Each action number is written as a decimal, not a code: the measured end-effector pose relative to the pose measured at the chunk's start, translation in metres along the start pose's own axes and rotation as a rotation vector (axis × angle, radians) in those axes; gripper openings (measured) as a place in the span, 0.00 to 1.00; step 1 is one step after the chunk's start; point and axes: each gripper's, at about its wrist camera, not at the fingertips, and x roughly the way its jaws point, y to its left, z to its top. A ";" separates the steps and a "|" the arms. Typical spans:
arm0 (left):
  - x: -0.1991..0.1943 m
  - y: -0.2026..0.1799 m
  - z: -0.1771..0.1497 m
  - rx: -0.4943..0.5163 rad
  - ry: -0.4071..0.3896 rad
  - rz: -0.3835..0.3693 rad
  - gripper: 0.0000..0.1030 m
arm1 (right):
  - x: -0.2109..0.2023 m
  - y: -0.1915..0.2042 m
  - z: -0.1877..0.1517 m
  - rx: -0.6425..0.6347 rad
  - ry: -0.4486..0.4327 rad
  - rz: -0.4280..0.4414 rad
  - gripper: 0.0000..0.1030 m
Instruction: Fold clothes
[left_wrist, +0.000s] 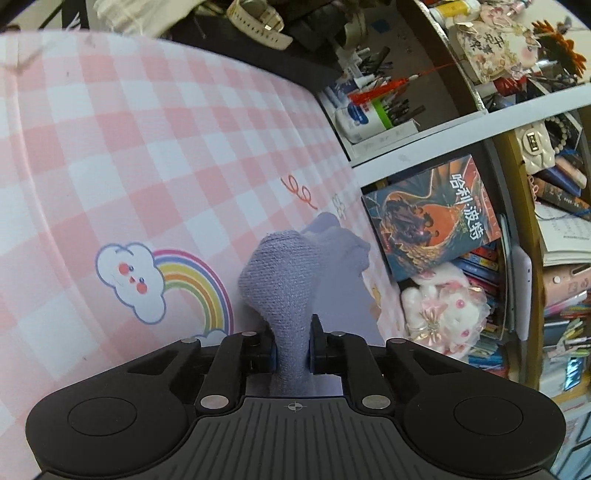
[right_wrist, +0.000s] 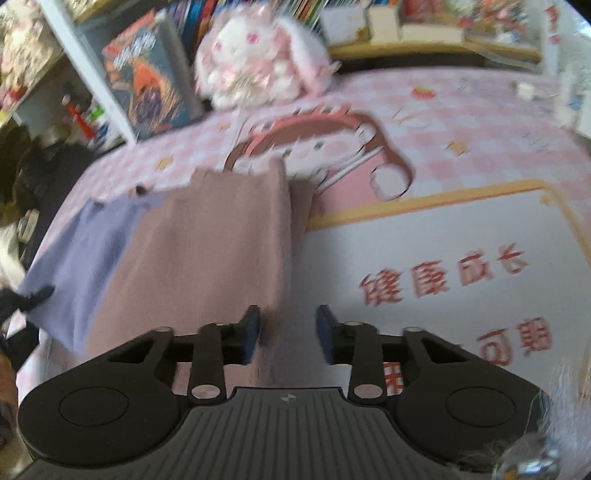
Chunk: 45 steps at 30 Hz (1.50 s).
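A lavender knit cloth bunches up between the black fingers of my left gripper, which is shut on it above the pink checked mat. In the right wrist view the same lavender cloth lies spread on the left, partly under a dusty-pink cloth that lies flat on the mat. My right gripper hovers over the near right edge of the pink cloth. Its blue pads stand apart, with the cloth's edge in the gap and not pressed. This view is blurred.
A white and pink plush bunny and a dark illustrated book stand at the mat's far edge against crowded shelves. A white printed panel with red characters covers the mat's right side. Dark clutter lies beyond the left edge.
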 end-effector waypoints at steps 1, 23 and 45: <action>-0.001 -0.004 -0.001 0.015 -0.008 0.005 0.11 | 0.002 -0.001 0.000 0.004 0.004 0.021 0.17; 0.012 -0.219 -0.250 1.180 0.194 0.223 0.38 | 0.030 -0.061 0.022 0.004 0.140 0.434 0.11; -0.056 -0.191 -0.199 0.736 -0.035 0.164 0.24 | 0.008 -0.041 0.073 0.057 0.221 0.625 0.64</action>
